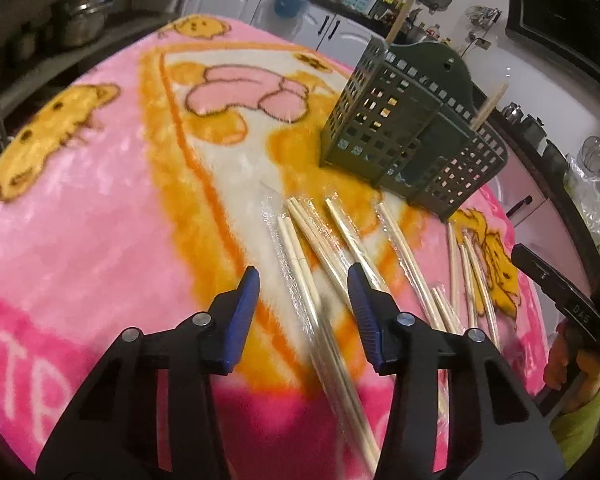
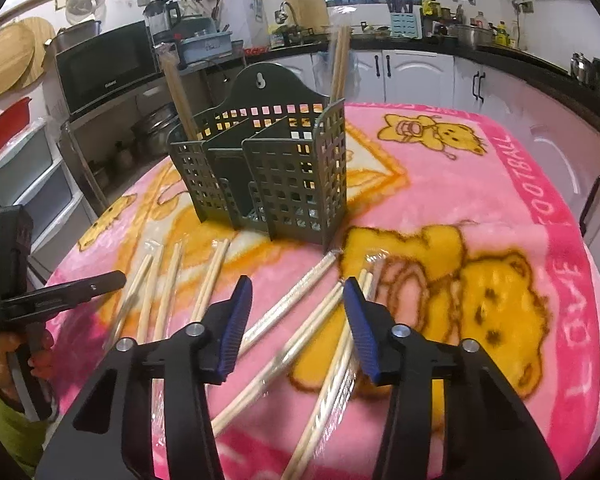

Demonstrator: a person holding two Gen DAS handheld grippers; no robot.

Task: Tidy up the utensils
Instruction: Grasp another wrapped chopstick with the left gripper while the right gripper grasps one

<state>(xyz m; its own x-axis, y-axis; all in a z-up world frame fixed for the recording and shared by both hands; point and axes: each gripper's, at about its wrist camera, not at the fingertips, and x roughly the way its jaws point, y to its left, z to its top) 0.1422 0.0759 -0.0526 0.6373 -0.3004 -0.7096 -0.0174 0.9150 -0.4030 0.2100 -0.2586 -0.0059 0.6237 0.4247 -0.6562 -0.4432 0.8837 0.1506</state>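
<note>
A dark green perforated utensil holder [image 1: 400, 136] [image 2: 268, 176] stands upright on a pink cartoon blanket [image 1: 100, 200] [image 2: 500, 184]. Wooden chopsticks stick up from its two outer compartments [image 2: 178, 92] [image 2: 340, 64]. Several plastic-wrapped chopstick pairs lie loose in front of it [image 1: 312, 236] [image 2: 288, 308]. My left gripper [image 1: 303, 276] hangs low over one wrapped pair [image 1: 300, 280], which runs between its blue pads without touching them. My right gripper [image 2: 297, 285] stands the same way over another wrapped pair [image 2: 284, 356], pads apart from it.
A hand in a green sleeve [image 1: 572, 364] [image 2: 4, 364] holds the other tool at each view's edge. Kitchen counters, white cabinets [image 2: 412, 68], a microwave [image 2: 104, 68] and pots surround the table. The blanket drops off at the table's rounded edges.
</note>
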